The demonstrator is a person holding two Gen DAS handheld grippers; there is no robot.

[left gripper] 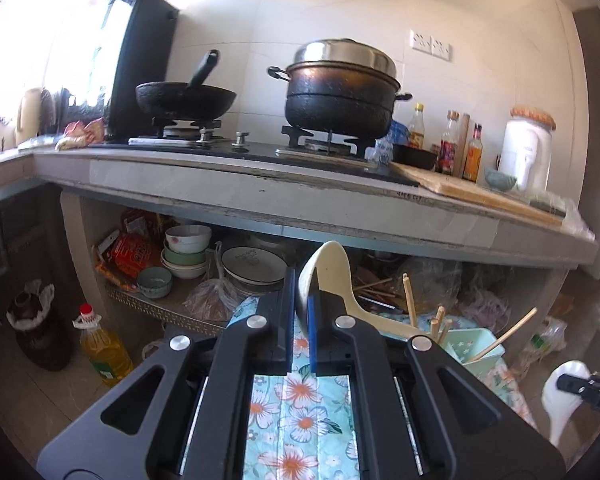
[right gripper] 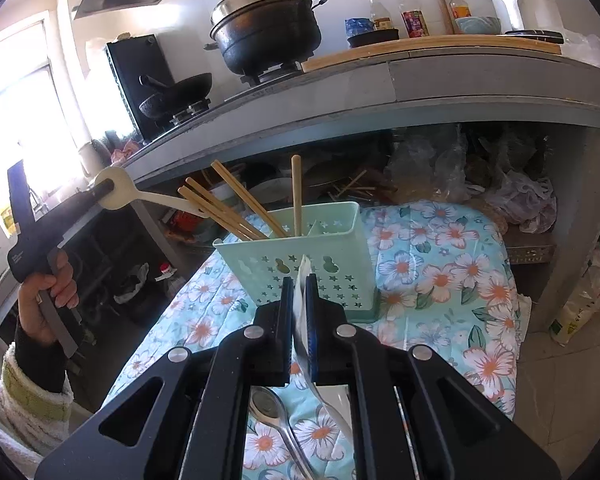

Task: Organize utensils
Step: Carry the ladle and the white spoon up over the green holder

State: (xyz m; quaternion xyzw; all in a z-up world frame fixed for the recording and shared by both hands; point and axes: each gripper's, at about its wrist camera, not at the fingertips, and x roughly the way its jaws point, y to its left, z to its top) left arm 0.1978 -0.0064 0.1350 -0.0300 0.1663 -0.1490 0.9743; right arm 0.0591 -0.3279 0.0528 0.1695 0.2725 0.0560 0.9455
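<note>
My left gripper (left gripper: 301,312) is shut on a cream rice paddle (left gripper: 328,268), held up in the air to the left of a mint green utensil holder (left gripper: 466,342). In the right wrist view the left gripper (right gripper: 104,190) holds that paddle (right gripper: 118,194) above the holder's left side. My right gripper (right gripper: 299,300) is shut on a white spoon (right gripper: 302,280), just in front of the holder (right gripper: 300,256). Several wooden chopsticks (right gripper: 236,204) stand in the holder. A metal spoon (right gripper: 268,406) lies on the floral cloth (right gripper: 440,272) under my right gripper.
A concrete counter (left gripper: 300,196) with a wok (left gripper: 184,98), a pot (left gripper: 340,88), bottles and a cutting board (left gripper: 472,192) runs behind. Bowls and plates (left gripper: 188,252) sit on the shelf under it. An oil bottle (left gripper: 104,348) stands on the floor.
</note>
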